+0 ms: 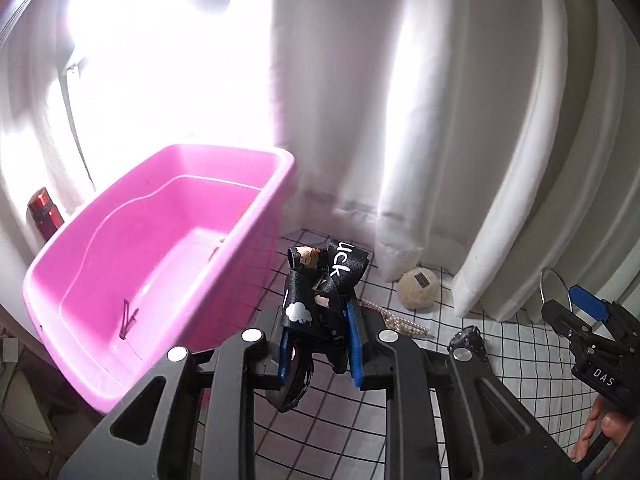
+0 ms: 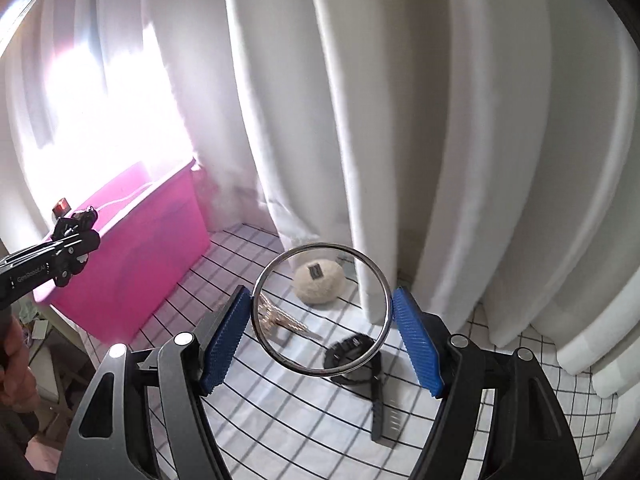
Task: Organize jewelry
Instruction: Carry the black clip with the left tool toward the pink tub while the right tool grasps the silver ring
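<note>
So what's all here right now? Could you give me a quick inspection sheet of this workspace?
Surface: white cloth with black grid lines.
Job's things: black printed bow in the left gripper; silver ring bangle in the right gripper; pearl piece, black watch and fluffy cream ball lie on the cloth.
Container: pink tub, a small dark clip-like thing inside.
Clutter: red bottle behind the tub.
Grippers: left gripper shut on the bow; right gripper clamps the bangle by its sides.
Cables: nothing seen.
Surroundings: white curtains, bright window light.
</note>
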Demonstrator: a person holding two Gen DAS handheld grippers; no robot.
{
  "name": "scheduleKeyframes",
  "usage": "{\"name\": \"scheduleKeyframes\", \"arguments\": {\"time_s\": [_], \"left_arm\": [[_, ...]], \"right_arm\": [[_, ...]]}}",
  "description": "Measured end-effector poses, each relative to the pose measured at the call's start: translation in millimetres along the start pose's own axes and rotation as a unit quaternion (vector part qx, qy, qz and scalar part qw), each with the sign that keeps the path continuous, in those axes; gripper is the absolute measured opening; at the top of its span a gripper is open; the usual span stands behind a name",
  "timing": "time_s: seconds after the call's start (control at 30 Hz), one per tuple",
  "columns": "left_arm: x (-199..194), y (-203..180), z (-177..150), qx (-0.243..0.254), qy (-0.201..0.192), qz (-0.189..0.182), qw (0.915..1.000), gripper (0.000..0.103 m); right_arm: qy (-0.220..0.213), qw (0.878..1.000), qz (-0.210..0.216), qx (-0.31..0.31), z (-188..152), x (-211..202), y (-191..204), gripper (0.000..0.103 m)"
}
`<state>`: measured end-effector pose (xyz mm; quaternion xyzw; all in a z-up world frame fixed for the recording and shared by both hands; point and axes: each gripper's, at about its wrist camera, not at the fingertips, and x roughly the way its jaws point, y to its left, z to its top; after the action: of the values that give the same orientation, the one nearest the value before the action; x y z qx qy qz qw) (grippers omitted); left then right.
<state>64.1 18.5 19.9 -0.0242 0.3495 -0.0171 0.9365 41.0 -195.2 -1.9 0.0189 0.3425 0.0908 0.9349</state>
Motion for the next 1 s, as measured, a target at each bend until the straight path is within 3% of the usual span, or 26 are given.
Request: {"name": "scheduleKeyframes", "arguments": {"time_s": [0.23, 0.47, 0.77, 1.0], "left_arm": [[-5.8, 73.5, 26.0, -0.021, -0.018, 0.043, 0.9987, 0.022], [-0.4, 143.7, 38.3, -0.044, -0.022, 0.084, 0.9953, 0.022], [32.0, 202.0, 27.1, -0.073, 0.025, 0.102, 0.9918, 0.022], [56.6, 221.0, 15.0, -0.085, 0.063, 0.102, 0.9891, 0.022]], "right_arm": [[-0.037, 0.997, 0.053, -0.034, 54.5, 16.6, 81.5, 0.070], [-0.038, 0.991, 0.107, -0.076, 90.2, 50.4, 164.9, 0.070], [0.003, 0.982, 0.135, -0.134, 111.0, 109.5, 255.4, 0.070], [0.048, 0.976, 0.127, -0.170, 108.3, 156.9, 292.1, 0.070]]}}
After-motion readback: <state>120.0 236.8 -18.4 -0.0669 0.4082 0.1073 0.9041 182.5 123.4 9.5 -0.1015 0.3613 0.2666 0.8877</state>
